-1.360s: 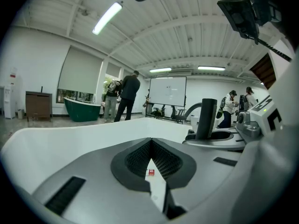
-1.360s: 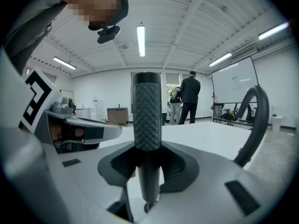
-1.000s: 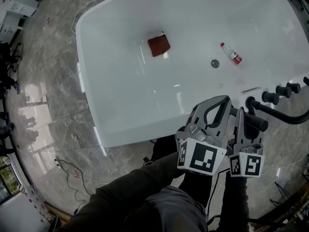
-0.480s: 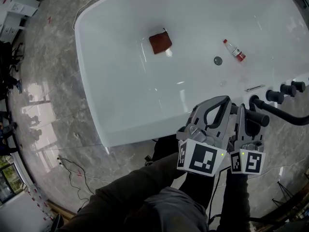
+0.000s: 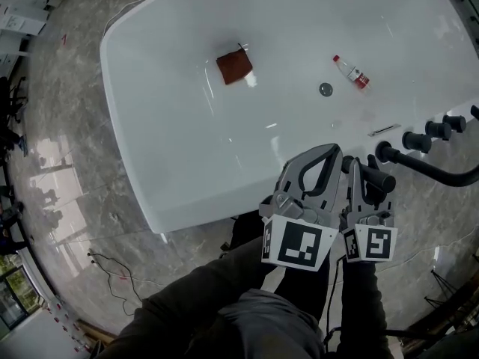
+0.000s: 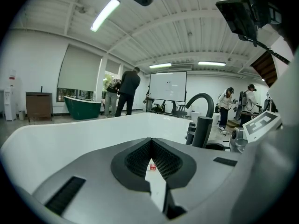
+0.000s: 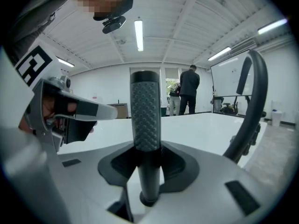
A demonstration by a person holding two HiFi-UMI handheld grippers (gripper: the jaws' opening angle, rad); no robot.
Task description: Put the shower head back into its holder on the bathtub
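Note:
The white bathtub (image 5: 187,193) fills the head view. My right gripper (image 5: 367,172) is shut on the dark shower head (image 5: 376,178) at the tub's near rim. In the right gripper view the shower head (image 7: 145,120) stands upright between the jaws of my right gripper (image 7: 145,157), knurled end up. Its lower end is partly hidden, so I cannot tell whether it sits in a holder. Just to its right is a dark ring (image 5: 384,152) on the rim. My left gripper (image 5: 318,155) hovers beside it, and in its own view the left gripper (image 6: 152,160) is shut with nothing in it.
A curved black spout (image 5: 438,174) and black knobs (image 5: 415,140) stand on the rim to the right. Inside the tub lie a red cloth (image 5: 234,67), a small bottle (image 5: 352,72) and the drain (image 5: 325,90). Grey marble floor (image 5: 67,163) surrounds the tub; people (image 6: 127,91) stand far off.
The right gripper has sunk a little toward the rim with the shower head still in it. The head view has shifted slightly. The left gripper has kept its place.

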